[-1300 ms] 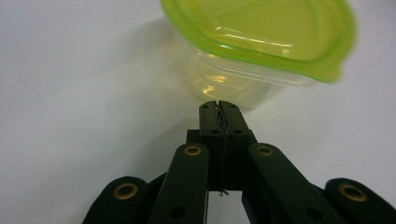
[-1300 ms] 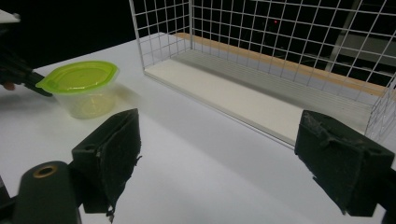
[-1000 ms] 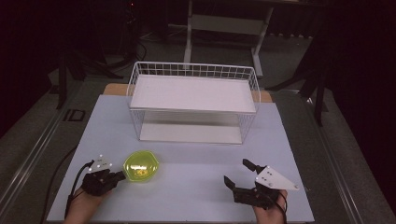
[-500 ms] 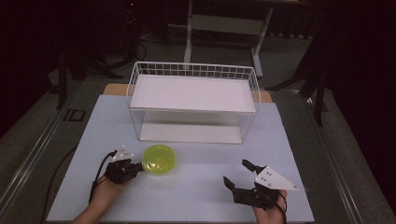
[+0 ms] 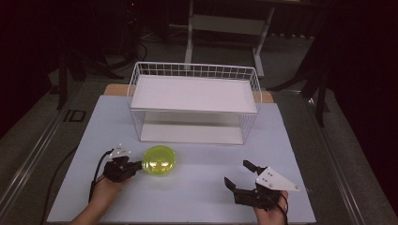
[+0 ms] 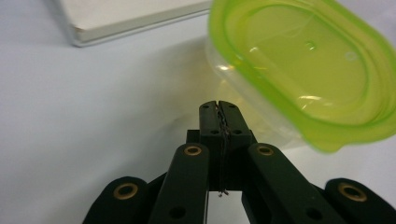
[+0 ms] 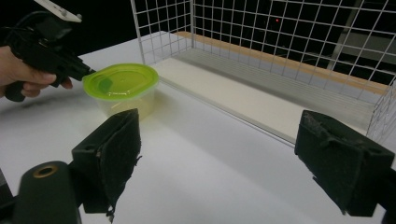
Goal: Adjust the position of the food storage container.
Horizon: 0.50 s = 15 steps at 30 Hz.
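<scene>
Right gripper (image 5: 240, 176) sits lower right of the high view, hand under it, jaws spread wide with nothing between them; its own view shows both black pads far apart over bare white table (image 5: 197, 197)

Left gripper (image 5: 136, 165) is lower left of the high view, jaws pinched fully together. In the left gripper view (image 6: 218, 109) the tips meet with no gap and nothing between them, just beside the container's clear wall, under the lid's overhang; can't tell whether they actually touch it. In the right gripper view the left gripper (image 7: 86, 71) shows upper left of frame, tip against the lid edge, hand behind it

Container (image 5: 159, 160) with lime-green lid stands upright on the table, left of centre in the high view, right next to the left gripper's tip. Clear tub, green lid on top (image 7: 121, 80)

Beyond it, centre frame: white wire basket (image 5: 195, 70) on the far half of the table, a white shelf board across its top and a white base panel at the bottom. Container is outside the basket, near its front-left corner
</scene>
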Motion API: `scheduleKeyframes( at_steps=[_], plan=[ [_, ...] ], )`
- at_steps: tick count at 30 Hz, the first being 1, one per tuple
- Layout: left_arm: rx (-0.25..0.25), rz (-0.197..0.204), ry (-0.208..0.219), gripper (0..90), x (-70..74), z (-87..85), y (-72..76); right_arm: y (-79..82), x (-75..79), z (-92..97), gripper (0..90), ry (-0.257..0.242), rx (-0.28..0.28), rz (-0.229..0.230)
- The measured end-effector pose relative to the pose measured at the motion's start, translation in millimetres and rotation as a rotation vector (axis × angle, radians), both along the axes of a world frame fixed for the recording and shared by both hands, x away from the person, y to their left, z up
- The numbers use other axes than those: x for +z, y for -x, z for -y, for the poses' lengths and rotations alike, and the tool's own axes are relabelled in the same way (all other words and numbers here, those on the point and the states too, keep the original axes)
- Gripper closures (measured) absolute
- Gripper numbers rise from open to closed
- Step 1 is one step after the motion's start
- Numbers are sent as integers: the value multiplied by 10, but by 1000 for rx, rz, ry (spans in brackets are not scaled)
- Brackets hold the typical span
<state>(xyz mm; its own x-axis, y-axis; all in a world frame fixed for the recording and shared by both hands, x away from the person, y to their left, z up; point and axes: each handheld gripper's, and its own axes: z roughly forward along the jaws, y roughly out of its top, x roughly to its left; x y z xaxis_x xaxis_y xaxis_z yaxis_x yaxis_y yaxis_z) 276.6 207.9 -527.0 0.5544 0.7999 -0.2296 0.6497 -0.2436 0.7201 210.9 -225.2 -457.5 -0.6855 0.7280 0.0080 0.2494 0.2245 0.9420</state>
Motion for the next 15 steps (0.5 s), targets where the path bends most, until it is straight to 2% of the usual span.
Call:
scheduleKeyframes(
  at_steps=[5, 13, 15],
  plan=[
    [-15, -8, 8, 900, -17, 102, -51, -4, -6, 17, 144, -4, -1, -6],
    [-71, -18, 2, 900, 4, 435, -154, -14, -9, 46, 145, -9, 0, -7],
    [-75, -18, 3, 900, 3, 472, -164, -14, -9, 49, 145, -9, -1, -6]
  ],
)
